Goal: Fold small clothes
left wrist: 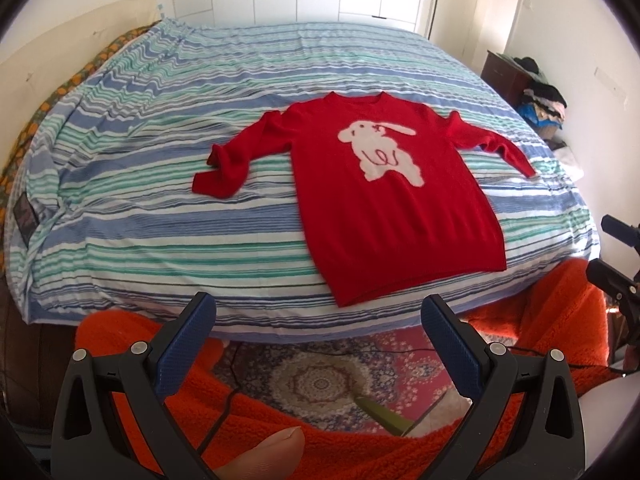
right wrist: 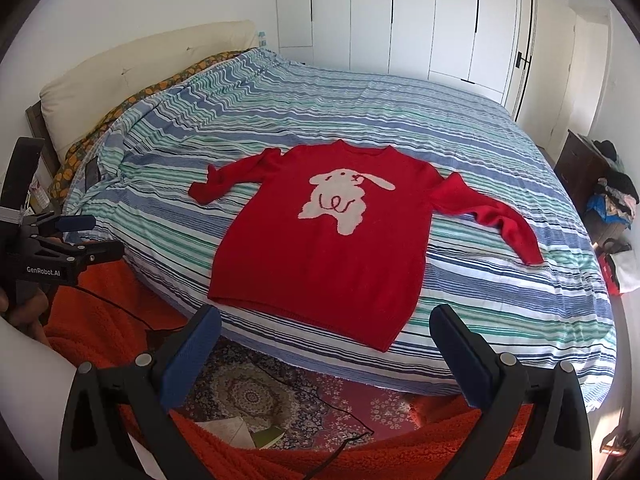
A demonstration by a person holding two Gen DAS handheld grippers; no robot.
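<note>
Lying flat and face up at the centre of both frames on a blue, green and white striped bedspread (left wrist: pixel 160 208): a red sweater (left wrist: pixel 384 208) with a white rabbit motif (left wrist: pixel 380 148) on the chest, hem toward the lower edge of the frame, neckline toward the top. Sleeve at frame left bent and bunched at the cuff; sleeve at frame right stretched out with a kink. Unfolded so far. Filling the bottom of the left wrist view, the left gripper (left wrist: pixel 319 324), blue-padded fingers (left wrist: pixel 188 352) spread wide, holding nothing, short of the hem. Same for the right gripper (right wrist: pixel 325 332) at the bottom of its view: spread wide, empty, touching nothing
</note>
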